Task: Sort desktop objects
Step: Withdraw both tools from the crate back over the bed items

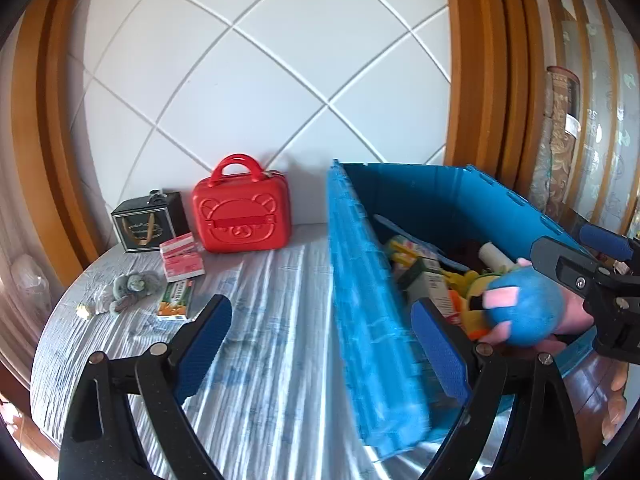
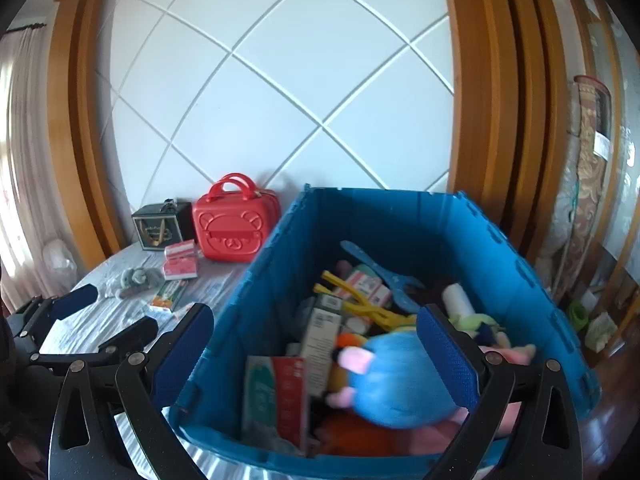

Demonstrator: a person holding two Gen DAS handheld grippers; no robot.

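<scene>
I hold right gripper [image 2: 316, 354] over blue crate [image 2: 400, 216], fingers spread wide, gripping nothing. Blue plush [image 2: 396, 380] lies in crate, blurred, between pads. Left gripper [image 1: 322, 344] wide, empty; nearer grey plush [image 1: 130, 286] and boxes [image 1: 182, 258] far-left on table [image 1: 260, 320].

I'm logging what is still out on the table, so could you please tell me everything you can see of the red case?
The red case is a small hard-shell box, glossy like plastic, with rounded corners, a bear face moulded into its front and two arched handles on top. It stands upright and shut at the back of the table, against the white wall, beside a dark box. Neither gripper is touching it.
</scene>
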